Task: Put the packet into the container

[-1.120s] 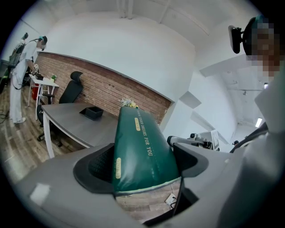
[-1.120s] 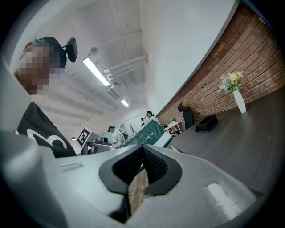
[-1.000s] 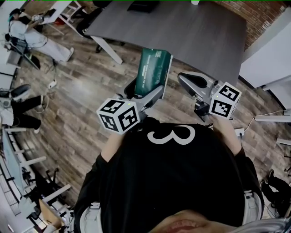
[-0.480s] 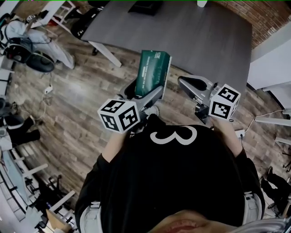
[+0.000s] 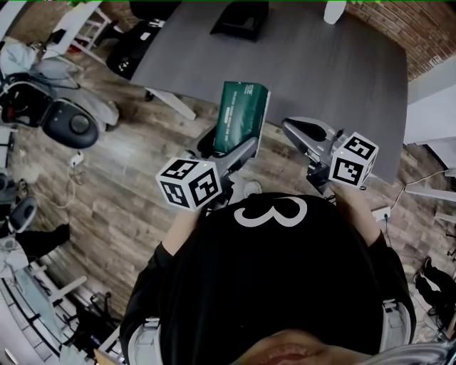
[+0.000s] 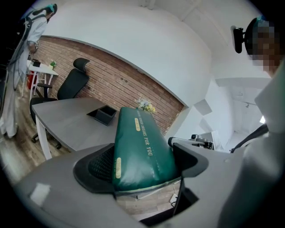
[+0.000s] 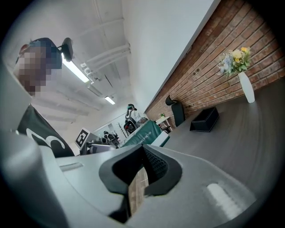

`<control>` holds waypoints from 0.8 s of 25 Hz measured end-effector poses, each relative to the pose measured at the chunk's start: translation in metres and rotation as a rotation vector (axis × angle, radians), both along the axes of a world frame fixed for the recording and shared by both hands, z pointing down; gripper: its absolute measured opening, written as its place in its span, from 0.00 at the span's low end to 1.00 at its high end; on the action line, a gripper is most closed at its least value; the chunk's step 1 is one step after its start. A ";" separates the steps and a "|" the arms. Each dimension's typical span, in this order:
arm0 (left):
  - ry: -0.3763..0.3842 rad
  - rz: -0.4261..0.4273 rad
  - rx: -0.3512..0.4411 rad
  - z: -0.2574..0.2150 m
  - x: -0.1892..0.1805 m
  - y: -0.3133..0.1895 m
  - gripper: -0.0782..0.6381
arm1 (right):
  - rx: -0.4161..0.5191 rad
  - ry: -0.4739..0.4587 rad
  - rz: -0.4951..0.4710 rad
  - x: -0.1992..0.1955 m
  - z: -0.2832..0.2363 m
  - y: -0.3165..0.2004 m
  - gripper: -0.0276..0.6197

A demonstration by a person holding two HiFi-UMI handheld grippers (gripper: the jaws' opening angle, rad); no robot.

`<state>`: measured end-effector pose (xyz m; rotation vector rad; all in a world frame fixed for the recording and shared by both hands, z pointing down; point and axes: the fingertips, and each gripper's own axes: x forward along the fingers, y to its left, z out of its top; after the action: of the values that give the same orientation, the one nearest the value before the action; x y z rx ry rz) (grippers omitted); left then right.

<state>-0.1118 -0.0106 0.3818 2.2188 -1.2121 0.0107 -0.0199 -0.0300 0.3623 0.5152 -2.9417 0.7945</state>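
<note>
A dark green packet [image 5: 241, 117] with gold print stands up between the jaws of my left gripper [image 5: 231, 147], which is shut on its lower end. In the left gripper view the packet [image 6: 140, 147] fills the space between the pads of that gripper [image 6: 142, 167]. The black open container [image 5: 241, 19] sits at the far side of the grey table [image 5: 320, 64], well ahead of the packet; it also shows as the container [image 6: 106, 115] and the container [image 7: 205, 119]. My right gripper [image 5: 301, 130] hovers beside the packet at the table's near edge, shut and empty [image 7: 143, 153].
A white vase [image 7: 246, 87] with flowers stands on the table by the brick wall. A black office chair [image 6: 73, 82] is at the table's far left. A table leg [image 5: 171, 105] and wooden floor lie below the left gripper. People and gear are at the left.
Both grippers and the held packet have moved closer to the table. The container has come further into view at the top. The grip on the packet is unchanged.
</note>
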 end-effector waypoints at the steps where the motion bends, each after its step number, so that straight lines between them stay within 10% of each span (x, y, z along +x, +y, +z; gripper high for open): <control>1: 0.002 0.002 -0.002 0.001 -0.006 -0.006 0.71 | -0.001 -0.002 0.006 -0.005 0.000 -0.005 0.05; 20: -0.005 -0.002 -0.028 0.005 -0.037 -0.133 0.71 | -0.042 -0.009 0.033 -0.032 0.004 -0.131 0.05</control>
<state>-0.1483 -0.1440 0.3869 2.1946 -1.2092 0.0319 -0.0518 -0.1606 0.3661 0.5596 -2.9253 0.8619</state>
